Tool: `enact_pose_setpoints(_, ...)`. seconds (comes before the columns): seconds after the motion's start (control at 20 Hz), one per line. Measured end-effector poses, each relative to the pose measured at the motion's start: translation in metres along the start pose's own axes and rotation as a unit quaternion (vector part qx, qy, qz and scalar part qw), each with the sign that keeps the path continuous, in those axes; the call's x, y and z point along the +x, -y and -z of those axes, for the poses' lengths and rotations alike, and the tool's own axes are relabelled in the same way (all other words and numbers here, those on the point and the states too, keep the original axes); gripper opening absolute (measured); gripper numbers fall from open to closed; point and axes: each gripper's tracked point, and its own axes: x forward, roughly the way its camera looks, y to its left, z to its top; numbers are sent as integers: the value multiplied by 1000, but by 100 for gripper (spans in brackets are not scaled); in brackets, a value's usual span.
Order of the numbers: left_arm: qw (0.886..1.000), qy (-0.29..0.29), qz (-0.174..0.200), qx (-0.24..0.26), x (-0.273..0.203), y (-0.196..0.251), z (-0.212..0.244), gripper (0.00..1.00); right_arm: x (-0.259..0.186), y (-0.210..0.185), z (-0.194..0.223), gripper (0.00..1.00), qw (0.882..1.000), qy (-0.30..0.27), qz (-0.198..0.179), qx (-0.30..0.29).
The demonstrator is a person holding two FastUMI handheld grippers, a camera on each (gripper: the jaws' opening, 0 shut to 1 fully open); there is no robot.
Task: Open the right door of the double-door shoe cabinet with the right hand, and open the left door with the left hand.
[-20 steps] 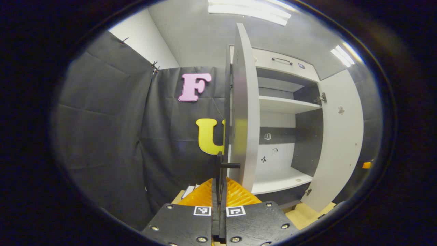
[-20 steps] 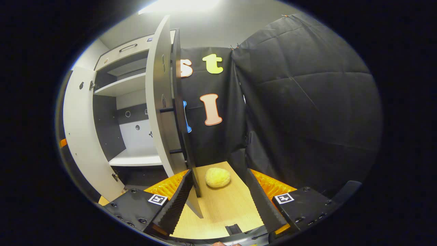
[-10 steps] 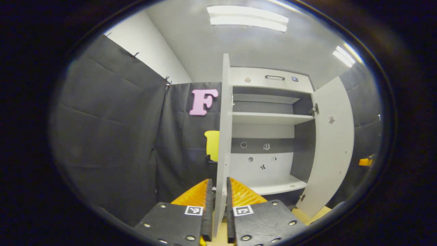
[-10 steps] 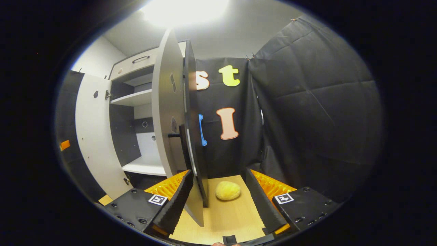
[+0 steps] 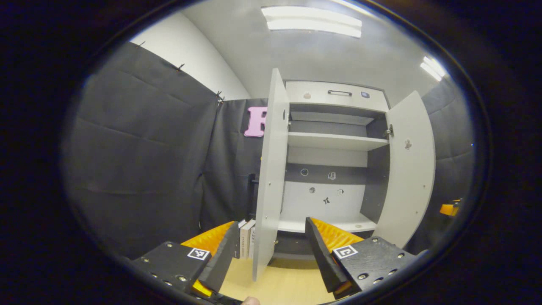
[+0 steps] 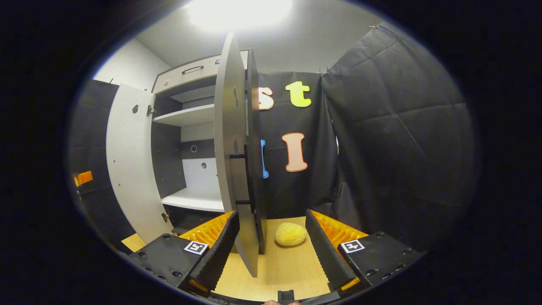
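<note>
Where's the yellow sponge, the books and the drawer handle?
sponge (image 6: 290, 234), right gripper view, its top.
books (image 5: 246, 238), left gripper view, a spine.
drawer handle (image 5: 339, 92), left gripper view, the bar's middle.

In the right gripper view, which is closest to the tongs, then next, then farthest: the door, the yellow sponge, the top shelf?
1. Door: its edge stands between the open right tongs.
2. Yellow sponge: on the floor, just ahead.
3. Top shelf: up left, deep inside the cabinet.

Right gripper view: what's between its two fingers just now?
The right door's lower edge stands in the open right gripper, near one finger, untouched; the yellow sponge lies beyond.
</note>
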Motion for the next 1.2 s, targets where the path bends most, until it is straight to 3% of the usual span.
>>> enact_pose_setpoints(0.25,999,-26,15,-37,0,-6,24,90,1,-34,2,98,1000,-5,4,9)
enact_pose_setpoints(0.45,999,3,38,-23,9,-18,-1,91,1,-68,-10,98,1000,13,12,2)
enact_pose_setpoints(0.7,999,41,35,-9,6,-52,-20,90,3,-108,-1,98,1000,5,10,18)
enact_pose_setpoints(0.9,998,26,49,9,6,-64,-2,90,2,-128,3,98,1000,0,19,6)
enact_pose_setpoints(1.2,997,-16,81,-7,13,-52,40,90,-1,-156,4,98,1000,-8,16,-21)
